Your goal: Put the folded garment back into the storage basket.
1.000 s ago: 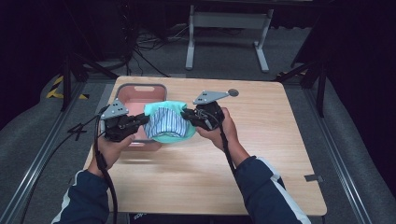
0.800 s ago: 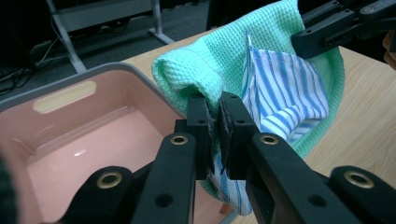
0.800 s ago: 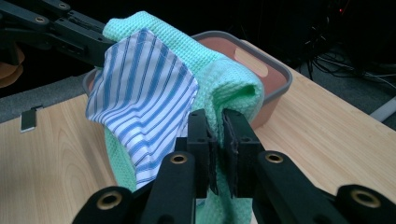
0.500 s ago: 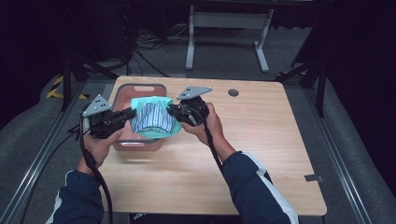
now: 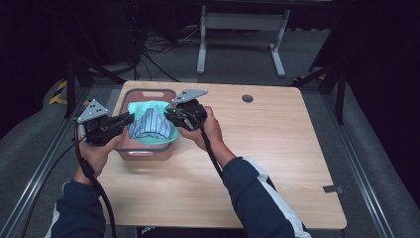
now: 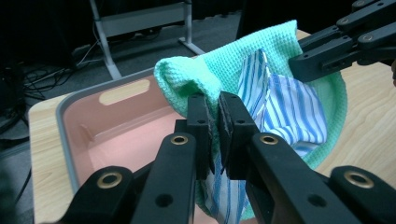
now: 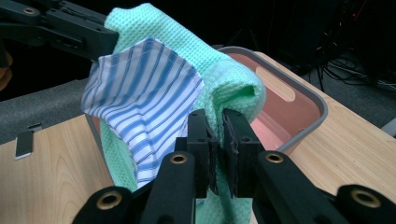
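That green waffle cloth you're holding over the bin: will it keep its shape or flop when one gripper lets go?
Probably flops: the green waffle cloth already sags between the left gripper and right gripper. It looks light. The striped fabric resting in it would likely slide into the pink bin.

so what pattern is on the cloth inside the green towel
Blue and white stripes on the cloth, clearest in the right gripper view.
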{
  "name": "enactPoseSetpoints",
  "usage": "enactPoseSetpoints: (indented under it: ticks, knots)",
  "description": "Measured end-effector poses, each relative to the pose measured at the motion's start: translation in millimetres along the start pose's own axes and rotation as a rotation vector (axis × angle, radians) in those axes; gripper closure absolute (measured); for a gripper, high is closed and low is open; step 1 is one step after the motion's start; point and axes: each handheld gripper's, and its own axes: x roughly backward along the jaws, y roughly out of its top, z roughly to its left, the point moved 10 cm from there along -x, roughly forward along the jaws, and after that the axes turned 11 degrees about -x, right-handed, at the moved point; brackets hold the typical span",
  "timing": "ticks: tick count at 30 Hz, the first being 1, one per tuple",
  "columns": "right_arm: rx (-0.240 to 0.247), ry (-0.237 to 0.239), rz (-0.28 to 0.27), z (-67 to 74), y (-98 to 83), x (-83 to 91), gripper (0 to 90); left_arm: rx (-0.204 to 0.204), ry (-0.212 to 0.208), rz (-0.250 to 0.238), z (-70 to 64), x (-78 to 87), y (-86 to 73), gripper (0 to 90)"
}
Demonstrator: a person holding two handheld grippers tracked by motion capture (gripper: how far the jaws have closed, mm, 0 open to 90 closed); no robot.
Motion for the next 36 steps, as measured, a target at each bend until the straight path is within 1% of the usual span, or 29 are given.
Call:
enactPoseSetpoints:
  ticks: [9,12,13,18,21,25,28,29,32,34,35,36]
  knots:
    - [-0.010,0.006,0.040,3.7,-4.3,-25.1,82.0,0.010,0.039,0.025,12.9,0.7,-11.5,83.8]
    - [0.006,0.010,0.056,6.7,-5.6,-32.7,81.9,0.008,0.041,0.028,14.4,-0.8,-13.0,83.9]
    - [0.012,0.011,0.059,7.8,-5.5,-34.7,81.9,0.003,0.045,0.036,15.3,-1.3,-14.2,83.9]
    - [0.018,0.006,0.080,10.8,-7.6,-45.1,81.7,0.012,0.047,0.053,19.3,-4.6,-20.8,83.9]
    - [0.013,0.009,0.089,10.5,-10.1,-49.6,81.6,0.016,0.050,0.054,20.7,-5.7,-22.2,83.9]
    - [0.009,0.008,0.102,8.3,-14.0,-53.9,81.4,0.010,0.045,0.062,21.4,-9.5,-25.1,83.9]
    - [0.003,0.005,0.111,6.1,-17.1,-58.4,81.2,-0.004,0.053,0.085,23.1,-12.5,-29.5,83.9]
    - [0.002,0.005,0.113,5.8,-17.9,-59.6,81.1,-0.001,0.053,0.088,23.0,-13.3,-30.5,83.9]
    - [0.006,-0.002,0.119,4.2,-19.5,-62.2,80.9,-0.011,0.058,0.106,23.9,-16.7,-34.8,83.8]
    - [0.000,-0.003,0.123,2.8,-21.2,-64.1,80.5,-0.029,0.069,0.128,24.2,-19.5,-38.6,83.8]
    - [-0.002,-0.004,0.125,2.3,-21.9,-64.8,80.5,-0.044,0.079,0.137,24.0,-20.8,-40.0,83.8]
    - [-0.004,-0.007,0.131,1.7,-23.3,-65.4,80.5,-0.050,0.080,0.144,22.9,-21.5,-40.8,83.8]
